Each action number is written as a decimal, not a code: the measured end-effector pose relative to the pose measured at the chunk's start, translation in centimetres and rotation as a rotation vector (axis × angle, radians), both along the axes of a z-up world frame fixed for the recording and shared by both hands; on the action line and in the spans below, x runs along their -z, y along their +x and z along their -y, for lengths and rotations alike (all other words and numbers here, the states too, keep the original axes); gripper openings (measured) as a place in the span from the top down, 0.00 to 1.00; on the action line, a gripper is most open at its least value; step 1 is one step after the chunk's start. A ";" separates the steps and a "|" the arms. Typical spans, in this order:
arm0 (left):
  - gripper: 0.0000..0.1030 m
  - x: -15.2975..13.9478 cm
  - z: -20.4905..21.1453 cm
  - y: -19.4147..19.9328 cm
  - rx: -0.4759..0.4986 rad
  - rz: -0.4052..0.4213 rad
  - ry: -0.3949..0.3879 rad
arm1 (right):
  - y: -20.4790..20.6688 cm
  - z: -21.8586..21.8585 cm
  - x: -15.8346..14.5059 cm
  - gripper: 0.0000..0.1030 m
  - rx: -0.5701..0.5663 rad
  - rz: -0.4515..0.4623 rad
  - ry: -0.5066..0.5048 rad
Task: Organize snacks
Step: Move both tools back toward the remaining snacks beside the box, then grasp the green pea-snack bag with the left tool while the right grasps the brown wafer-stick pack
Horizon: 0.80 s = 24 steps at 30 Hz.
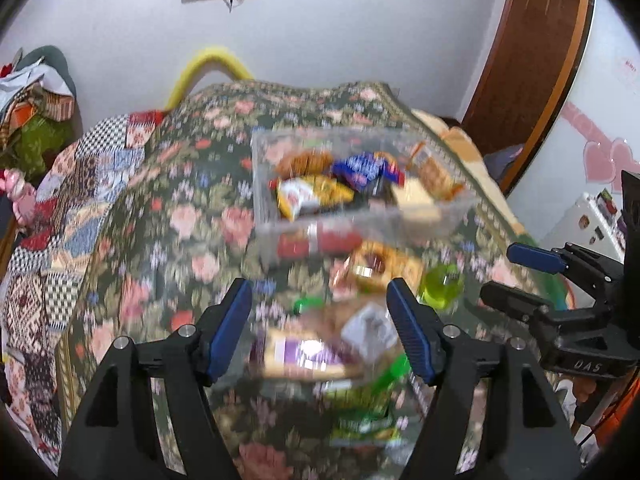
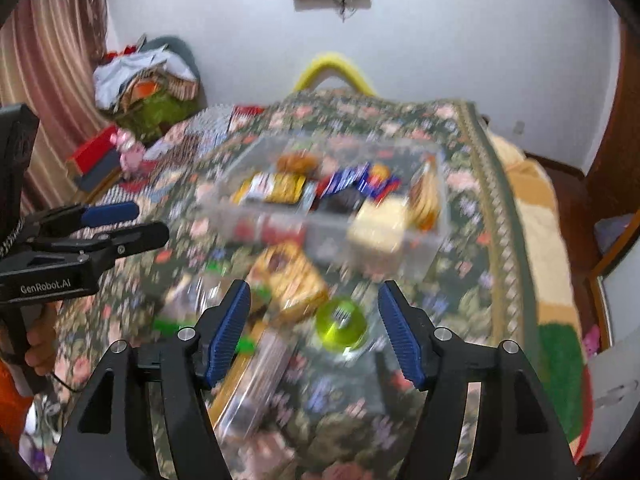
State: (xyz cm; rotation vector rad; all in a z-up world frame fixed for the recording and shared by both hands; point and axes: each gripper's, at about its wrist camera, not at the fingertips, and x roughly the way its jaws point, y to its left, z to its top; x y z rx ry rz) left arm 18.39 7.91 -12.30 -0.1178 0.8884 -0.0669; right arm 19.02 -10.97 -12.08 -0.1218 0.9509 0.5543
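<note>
both tongs, left tongs [image 1: 320, 328] and right tongs [image 2: 314, 330], stand spread and pinch nothing above the floral bed [image 1: 168, 208]. the clear snack bin [image 1: 452, 210] sits beyond loose packets. only the right view shows a hand [image 2: 40, 344]; only the left shows pink hearts [image 1: 604, 158].

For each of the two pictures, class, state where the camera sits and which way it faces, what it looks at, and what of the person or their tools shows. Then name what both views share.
Left wrist: rides the left gripper, looking down over its open fingers at loose snacks; the right gripper shows at right.
Right wrist: rides the right gripper, facing likewise; the left gripper and a hand show at left.
Shared: clear snack box, green jelly cup, floral bedspread.
</note>
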 end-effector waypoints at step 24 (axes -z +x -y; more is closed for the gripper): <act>0.30 7.0 2.0 -4.4 0.045 -0.159 -0.131 | -2.9 -1.7 6.5 0.54 -0.071 -0.208 0.011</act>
